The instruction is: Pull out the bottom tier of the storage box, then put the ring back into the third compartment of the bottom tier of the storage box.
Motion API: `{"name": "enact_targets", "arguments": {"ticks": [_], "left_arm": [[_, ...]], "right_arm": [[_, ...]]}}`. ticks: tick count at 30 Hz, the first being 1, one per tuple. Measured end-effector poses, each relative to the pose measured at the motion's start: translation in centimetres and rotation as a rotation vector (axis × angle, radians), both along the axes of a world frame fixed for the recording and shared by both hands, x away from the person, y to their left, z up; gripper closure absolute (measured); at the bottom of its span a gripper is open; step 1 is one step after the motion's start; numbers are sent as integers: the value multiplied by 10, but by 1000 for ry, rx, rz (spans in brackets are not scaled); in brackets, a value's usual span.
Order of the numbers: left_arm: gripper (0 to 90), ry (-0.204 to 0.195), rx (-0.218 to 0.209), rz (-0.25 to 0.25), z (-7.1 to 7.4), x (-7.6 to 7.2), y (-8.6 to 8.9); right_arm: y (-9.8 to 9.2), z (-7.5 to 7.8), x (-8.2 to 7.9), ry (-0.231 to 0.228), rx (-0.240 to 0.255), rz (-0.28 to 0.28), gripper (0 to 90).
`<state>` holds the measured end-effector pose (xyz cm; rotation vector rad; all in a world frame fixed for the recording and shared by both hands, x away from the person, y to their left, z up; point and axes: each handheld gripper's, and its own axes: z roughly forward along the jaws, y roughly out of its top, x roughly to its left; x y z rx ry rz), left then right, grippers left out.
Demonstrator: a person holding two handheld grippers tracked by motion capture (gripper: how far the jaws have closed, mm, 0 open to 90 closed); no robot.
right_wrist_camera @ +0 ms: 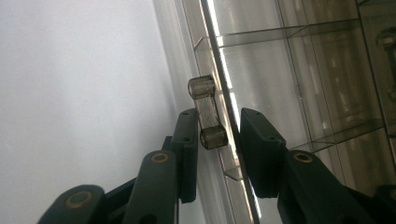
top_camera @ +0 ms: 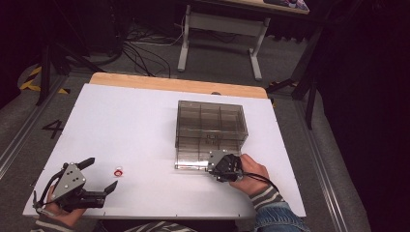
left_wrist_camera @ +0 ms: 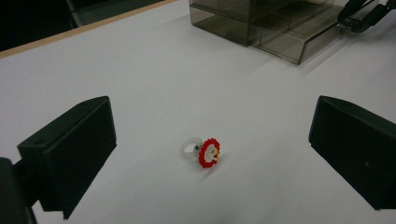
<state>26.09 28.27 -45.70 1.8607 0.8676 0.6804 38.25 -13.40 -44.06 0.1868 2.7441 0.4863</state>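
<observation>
Right gripper [right_wrist_camera: 212, 140] jaws straddling the drawer handle [right_wrist_camera: 207, 112] of the smoky organizer box [top_camera: 211, 126], not clamping yet; closing squarely, then pulling straight, seems best. Left gripper [left_wrist_camera: 212, 154] hovering wide apart around the red-flowered ring [left_wrist_camera: 204, 150] on the table [top_camera: 130, 121]

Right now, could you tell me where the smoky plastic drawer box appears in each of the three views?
High view: the drawer box sits right of centre on the white table.
Left gripper view: top right corner, bottom drawer pulled out.
Right gripper view: right half, seen close up.
Shared landmark: the right gripper, at the drawer handle.
</observation>
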Motion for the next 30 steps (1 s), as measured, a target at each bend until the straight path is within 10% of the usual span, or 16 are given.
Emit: {"name": "enact_targets", "arguments": {"ticks": [30], "left_arm": [[13,-7,-6,-1,1,-1,0]], "right_arm": [[-1,24,-3,-6,149,5,528]]}}
